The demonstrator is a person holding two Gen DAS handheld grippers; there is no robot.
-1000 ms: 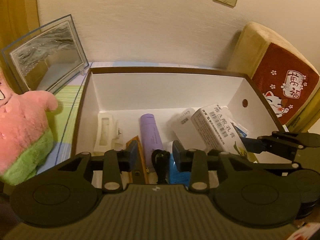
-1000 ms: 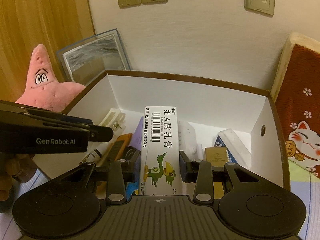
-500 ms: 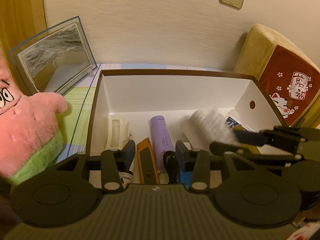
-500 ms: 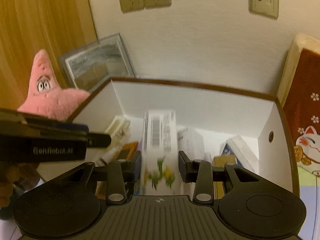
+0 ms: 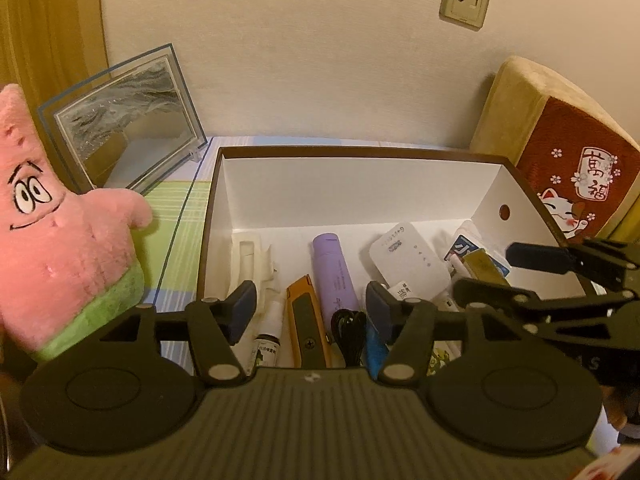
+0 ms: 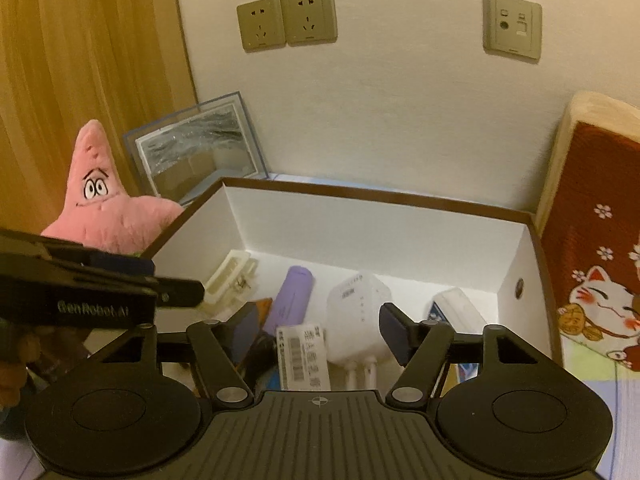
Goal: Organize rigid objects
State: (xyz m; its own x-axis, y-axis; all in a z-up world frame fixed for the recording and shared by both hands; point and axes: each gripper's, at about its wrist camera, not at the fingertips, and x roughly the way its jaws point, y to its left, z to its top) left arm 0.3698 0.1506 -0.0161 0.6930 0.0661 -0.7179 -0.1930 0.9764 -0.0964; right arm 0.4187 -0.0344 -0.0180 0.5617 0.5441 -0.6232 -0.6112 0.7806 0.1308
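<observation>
A white box with a brown rim (image 5: pixel 360 152) (image 6: pixel 376 196) holds several items: a purple tube (image 5: pixel 334 272) (image 6: pixel 294 296), a white router (image 5: pixel 408 256) (image 6: pixel 358 320), an orange utility knife (image 5: pixel 306 326), a small dropper bottle (image 5: pixel 266 344), a cream plastic tray (image 5: pixel 250 260) (image 6: pixel 228 280) and a white ointment carton with a barcode (image 6: pixel 302 354). My left gripper (image 5: pixel 310 312) is open and empty above the box's near edge. My right gripper (image 6: pixel 320 330) is open above the carton, which lies in the box.
A pink starfish plush (image 5: pixel 60 240) (image 6: pixel 104 204) and a framed sand picture (image 5: pixel 128 120) (image 6: pixel 200 148) stand left of the box. A red lucky-cat cushion (image 5: pixel 572 184) (image 6: pixel 600 260) leans at the right. A wall is close behind.
My right gripper opened and let go of the ointment carton, which now lies in the box. Both grippers drew back and upward.
</observation>
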